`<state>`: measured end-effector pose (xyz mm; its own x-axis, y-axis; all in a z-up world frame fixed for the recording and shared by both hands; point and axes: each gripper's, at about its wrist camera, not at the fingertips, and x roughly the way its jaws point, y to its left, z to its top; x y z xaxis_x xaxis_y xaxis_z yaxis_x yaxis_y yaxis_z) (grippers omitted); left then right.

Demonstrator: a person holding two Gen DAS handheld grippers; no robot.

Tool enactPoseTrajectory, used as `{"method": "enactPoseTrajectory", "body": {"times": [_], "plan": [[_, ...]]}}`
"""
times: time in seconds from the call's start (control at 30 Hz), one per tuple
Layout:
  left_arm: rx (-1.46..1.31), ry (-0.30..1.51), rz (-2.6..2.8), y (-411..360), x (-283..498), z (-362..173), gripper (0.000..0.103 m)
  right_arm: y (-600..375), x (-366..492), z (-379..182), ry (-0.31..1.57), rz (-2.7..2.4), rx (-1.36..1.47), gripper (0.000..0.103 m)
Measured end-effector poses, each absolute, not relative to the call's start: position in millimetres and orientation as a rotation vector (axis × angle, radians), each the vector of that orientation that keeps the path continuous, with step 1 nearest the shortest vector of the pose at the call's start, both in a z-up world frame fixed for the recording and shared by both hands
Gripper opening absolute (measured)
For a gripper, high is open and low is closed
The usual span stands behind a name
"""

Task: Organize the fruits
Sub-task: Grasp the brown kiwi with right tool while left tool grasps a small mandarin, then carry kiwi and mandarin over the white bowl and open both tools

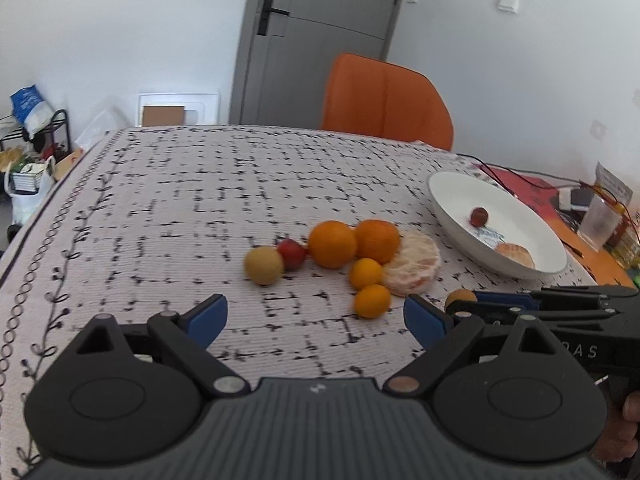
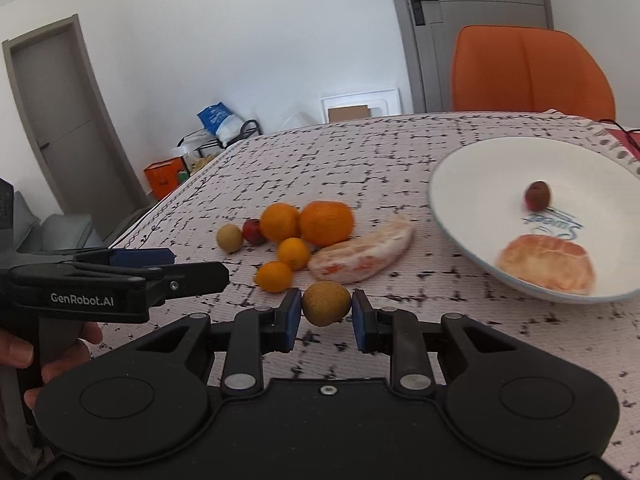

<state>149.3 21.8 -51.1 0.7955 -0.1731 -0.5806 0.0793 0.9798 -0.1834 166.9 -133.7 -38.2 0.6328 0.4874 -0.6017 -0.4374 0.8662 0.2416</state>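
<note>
Plate (image 2: 448, 184) at 2 o'clock: two fruits in. Right tool (image 2: 326, 316) clamps brown fruit (image 2: 326, 303), seemingly lifted. Left tool (image 1: 316, 318) apart. Seven fruits remain on tabletop (image 1: 200, 200).

On the tabletop (image 2: 400, 152) the loose fruit formed a cluster, with the plate (image 2: 452, 216) at its 3 o'clock and a chair (image 2: 528, 72) beyond the far edge at 1 o'clock. Two large oranges (image 2: 326, 222) sat side by side at the cluster's back; two small oranges (image 2: 294, 253) lay just before them toward 6 o'clock. A peeled segment (image 2: 362, 258) lay at 3 o'clock of the small oranges. A plum (image 2: 254, 231) and a round fruit (image 2: 230, 238) sat at 9 o'clock of the large oranges. In the plate lay a peeled piece (image 2: 548, 264), with a small fruit (image 2: 538, 196) behind it at 12 o'clock. Nearest, at 6 o'clock of the cluster, a held fruit (image 2: 326, 303) sat between the pads of the right claw (image 2: 326, 316). The left claw (image 1: 316, 320) stood at 9 o'clock of the right.
</note>
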Motion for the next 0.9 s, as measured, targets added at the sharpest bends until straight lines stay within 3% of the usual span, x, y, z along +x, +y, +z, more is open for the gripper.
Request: {"method": "enactPoseTrajectory", "body": {"times": [0.3, 0.5, 0.7, 0.73, 0.77, 0.9], "plan": [[-0.101, 0.680, -0.194, -4.3, 162.5, -55.9, 0.091, -156.5, 161.4, -35.8, 0.677, 0.502, 0.107, 0.025], [-0.058, 0.690, -0.188, -18.7, 169.7, -58.9, 0.083, -174.0, 156.3, -33.5, 0.662, 0.472, 0.124, 0.025], [-0.039, 0.697, -0.170, -26.3, 177.5, -64.0, 0.060, -186.0, 153.1, -33.3, 0.650, 0.453, 0.145, 0.025], [-0.035, 0.701, -0.164, -27.0, 178.5, -65.0, 0.044, -187.7, 152.8, -33.5, 0.649, 0.450, 0.147, 0.025], [-0.032, 0.696, -0.155, -27.1, 179.0, -64.9, 0.023, -189.6, 152.2, -33.3, 0.649, 0.448, 0.149, 0.025], [-0.047, 0.658, -0.135, -22.9, 174.7, -53.4, 0.023, -196.4, 149.6, -31.8, 0.637, 0.445, 0.161, 0.025]]}}
